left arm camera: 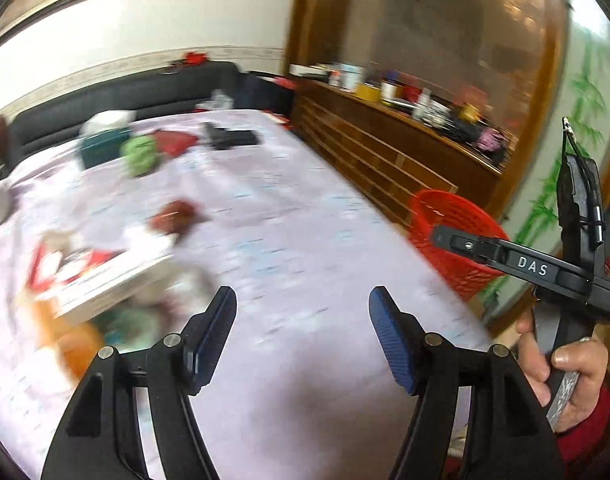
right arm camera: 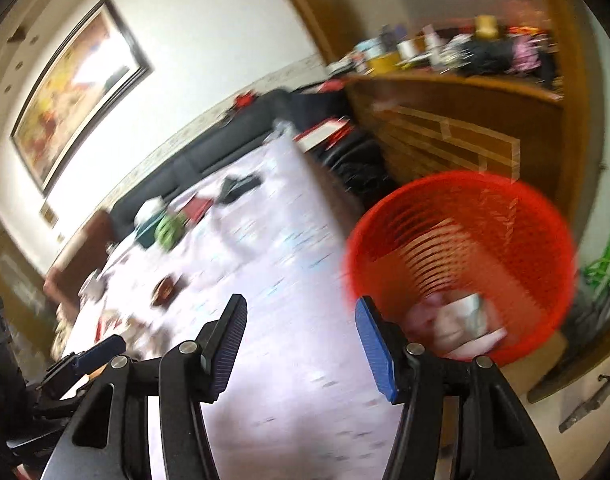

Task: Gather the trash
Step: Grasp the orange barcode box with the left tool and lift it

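A red slatted waste basket (right arm camera: 465, 256) stands beside the table's right edge and holds crumpled white and pink trash (right arm camera: 461, 324); it also shows in the left wrist view (left arm camera: 453, 236). My right gripper (right arm camera: 301, 312) is open and empty, above the table edge just left of the basket. My left gripper (left arm camera: 303, 304) is open and empty over the pale lilac tablecloth (left arm camera: 289, 216). A dark red wrapper (left arm camera: 177, 216), a green crumpled item (left arm camera: 141, 154) and a red-and-white pack (left arm camera: 65, 264) lie on the table, all blurred.
A white box (left arm camera: 109, 284) and an orange thing (left arm camera: 69, 340) lie at the near left. A teal box (left arm camera: 101, 146) and a black object (left arm camera: 233, 136) sit farther back. A dark sofa (left arm camera: 125, 96) and a cluttered wooden cabinet (left arm camera: 385, 152) border the table.
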Demonstrator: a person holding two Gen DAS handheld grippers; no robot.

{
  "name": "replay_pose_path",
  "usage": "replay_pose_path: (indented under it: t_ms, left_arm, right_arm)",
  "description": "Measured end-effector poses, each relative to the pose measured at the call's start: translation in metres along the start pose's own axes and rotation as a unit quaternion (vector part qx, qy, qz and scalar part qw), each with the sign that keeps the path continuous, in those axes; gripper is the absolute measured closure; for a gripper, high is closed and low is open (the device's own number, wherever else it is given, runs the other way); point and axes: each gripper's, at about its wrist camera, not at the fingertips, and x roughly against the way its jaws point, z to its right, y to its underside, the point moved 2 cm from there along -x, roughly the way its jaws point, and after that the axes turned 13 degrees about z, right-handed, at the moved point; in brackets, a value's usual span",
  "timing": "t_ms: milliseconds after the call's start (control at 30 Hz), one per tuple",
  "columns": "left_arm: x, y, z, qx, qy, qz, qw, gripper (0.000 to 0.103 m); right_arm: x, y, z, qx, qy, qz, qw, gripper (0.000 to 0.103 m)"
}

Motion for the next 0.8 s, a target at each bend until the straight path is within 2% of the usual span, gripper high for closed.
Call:
replay_pose_path:
  t_ms: [133, 300, 333, 367, 467, 533, 600, 800]
  left_arm:
    - [0.031, 0.012, -0.062, 0.047, -0.052, 0.003, 0.9975, 0.035]
    - [0.053, 0.036, -0.138, 0.125, -0.107, -0.008, 0.9864, 0.036]
    - [0.053, 0.041, -0.149, 0.140, -0.112, -0.014, 0.9838, 0.040]
    - [0.051, 0.043, -0.155, 0.152, -0.109, -0.016, 0.9822, 0.047]
    - [0.041, 0.048, -0.167, 0.179, -0.093, -0.024, 0.9791, 0.056]
    - [0.034, 0.047, -0.169, 0.181, -0.085, -0.024, 0.9794, 0.056]
    - [0.021, 0.046, -0.171, 0.174, -0.106, -0.035, 0.9783, 0.057]
    - [-0.008, 0.040, -0.165, 0.180, -0.084, -0.044, 0.9791, 0.058]
  right_arm:
    - [-0.014, 0.021, -0.041, 0.030, -0.027, -0.025, 0.999, 0.042]
    - [-0.026, 0.044, -0.085, 0.063, -0.058, -0.052, 0.995, 0.042]
    - [-0.028, 0.046, -0.091, 0.066, -0.062, -0.054, 0.994, 0.042]
    - [-0.030, 0.048, -0.096, 0.069, -0.066, -0.056, 0.994, 0.042]
    - [-0.035, 0.054, -0.112, 0.075, -0.076, -0.062, 0.992, 0.042]
    - [-0.037, 0.059, -0.121, 0.079, -0.083, -0.067, 0.991, 0.042]
    - [-0.038, 0.065, -0.127, 0.084, -0.087, -0.073, 0.990, 0.042]
    - [-0.033, 0.070, -0.130, 0.093, -0.085, -0.078, 0.989, 0.042]
